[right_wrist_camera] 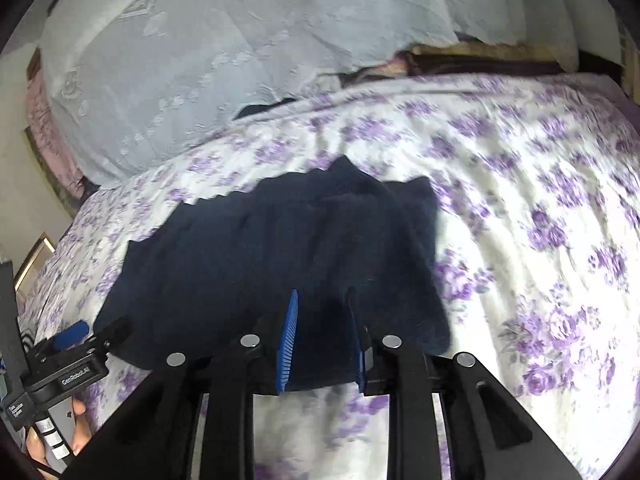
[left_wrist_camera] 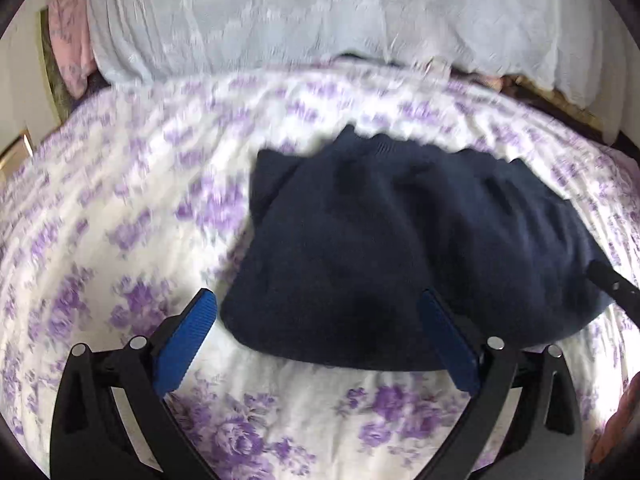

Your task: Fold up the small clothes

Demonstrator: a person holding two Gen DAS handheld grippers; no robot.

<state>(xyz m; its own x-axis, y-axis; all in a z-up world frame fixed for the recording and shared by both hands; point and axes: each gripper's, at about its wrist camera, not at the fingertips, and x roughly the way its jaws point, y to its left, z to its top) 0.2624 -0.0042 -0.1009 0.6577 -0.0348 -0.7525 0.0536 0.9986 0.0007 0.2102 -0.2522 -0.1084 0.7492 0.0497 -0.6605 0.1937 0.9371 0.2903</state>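
Navy garment (left_wrist_camera: 400, 248) on floral sheet (left_wrist_camera: 120, 200), left tongs (left_wrist_camera: 316, 312) spread

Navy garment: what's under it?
The navy garment lies on the purple floral bedsheet, which shows all around it. Whatever is directly beneath the cloth, or folded inside it, is covered and cannot be seen.

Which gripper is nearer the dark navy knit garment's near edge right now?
Right. The right gripper straddles the dark navy knit garment at its near edge, jaws slightly apart. The left gripper hovers wide open just before it.
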